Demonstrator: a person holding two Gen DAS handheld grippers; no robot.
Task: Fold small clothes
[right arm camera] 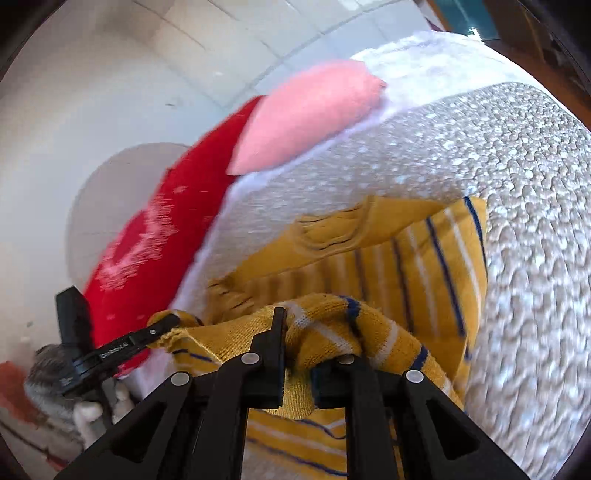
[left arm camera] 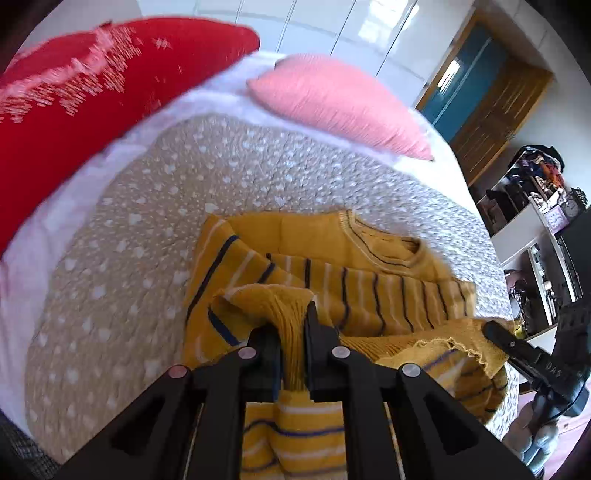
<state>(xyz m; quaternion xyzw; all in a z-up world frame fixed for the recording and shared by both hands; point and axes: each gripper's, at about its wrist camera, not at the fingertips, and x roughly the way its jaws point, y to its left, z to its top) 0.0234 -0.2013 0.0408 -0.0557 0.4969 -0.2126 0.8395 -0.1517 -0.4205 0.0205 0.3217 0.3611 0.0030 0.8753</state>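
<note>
— What is the surface here?

— A bed [left arm camera: 122, 236], covered by a beige-grey spread dotted with small white hearts; a white sheet shows along its far edge. Two pillows lie at the head: a red pillow [left arm camera: 92, 92] with pale stitching and a pink pillow [left arm camera: 343, 103] beside it.

— And the room around it?

— A white panelled wall [left arm camera: 332, 26] behind the pillows, a wooden door frame [left arm camera: 509, 103] with a teal panel to the right, and white shelves [left arm camera: 532, 221] crowded with small things, a clock among them.

— Where is the garment?

— The yellow striped sweater [left arm camera: 369, 288] lies on the spread, collar toward the pillows, its near hem lifted off the bed.

— Who holds it?

— Both. The left gripper [left arm camera: 291, 328] has its jaws narrowed on a bunched fold of the ribbed hem. The right gripper [right arm camera: 317, 339] pinches another part of the same hem, knit draped over one finger. In the left view the right tool's tip meets the frayed edge at the right side; in the right view the left one appears at the left, its tip on the hem.
</note>
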